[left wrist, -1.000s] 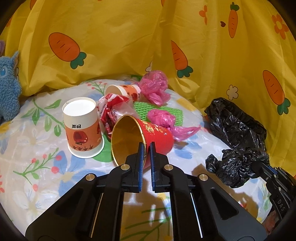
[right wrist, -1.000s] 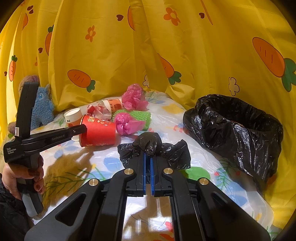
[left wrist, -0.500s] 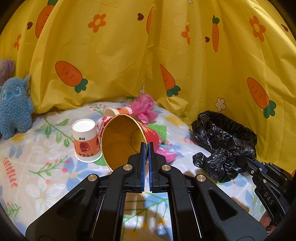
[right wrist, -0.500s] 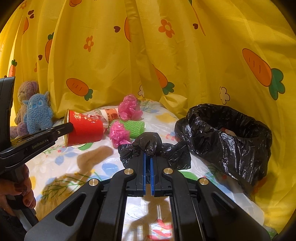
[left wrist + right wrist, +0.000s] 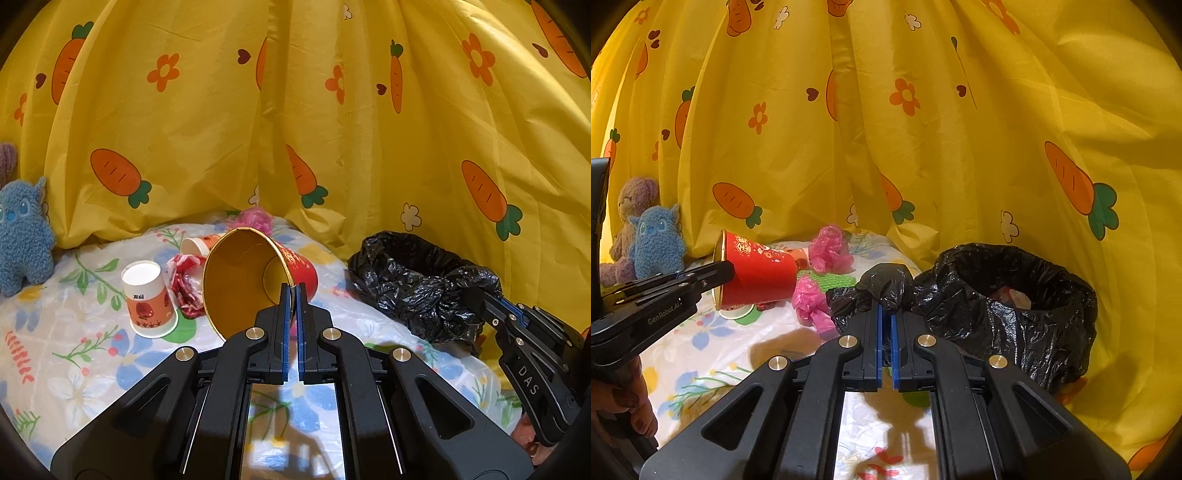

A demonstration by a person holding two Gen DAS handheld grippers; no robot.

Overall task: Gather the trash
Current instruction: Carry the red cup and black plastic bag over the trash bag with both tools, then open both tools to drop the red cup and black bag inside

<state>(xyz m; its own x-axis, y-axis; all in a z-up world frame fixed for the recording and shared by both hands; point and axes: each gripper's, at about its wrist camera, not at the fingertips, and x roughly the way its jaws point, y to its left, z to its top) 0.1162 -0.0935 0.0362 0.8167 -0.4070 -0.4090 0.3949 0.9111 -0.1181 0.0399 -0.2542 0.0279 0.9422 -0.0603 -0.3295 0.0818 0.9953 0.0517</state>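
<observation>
Red paper cup [image 5: 291,266] clamped by its rim between the blue pads of the left gripper [image 5: 292,291], jaws nearly together on the thin wall, gold inside turned toward the lens. Lifted clear of the flowered table cover [image 5: 74,369]: seen best from the right wrist, where the same cup [image 5: 757,273] hangs sideways in the air at the tip of the left gripper [image 5: 724,273], mouth to the left, printed side in full sight. Below and behind it in that view, only the rim of another cup, largely hidden.

From the left wrist, more of the litter: white and orange cup [image 5: 147,299] standing upside down, just left of the red one; crumpled red and white wrapper [image 5: 184,284] between the two; a second white cup [image 5: 199,245] lying on its side farther back; pink plastic wad [image 5: 255,218] at the curtain's foot. From the right wrist instead, two pink wads [image 5: 831,251] and a green mesh pad [image 5: 834,278] between them, not visible past the cup in the left view.

Right gripper [image 5: 886,310] pinched shut on a knotted flap of the black trash bag [image 5: 1015,295], pads close with plastic bunched between. Bag mouth open, something pale and red inside, shown by the right wrist only; from the left, just the bag's outer folds [image 5: 406,273] and the right gripper [image 5: 476,295] biting them.

Blue plush toy [image 5: 657,243] by the yellow carrot curtain [image 5: 332,129]; a brown plush [image 5: 635,199] behind it clear only from the right. Hand [image 5: 631,402] on the left handle, lower left.
</observation>
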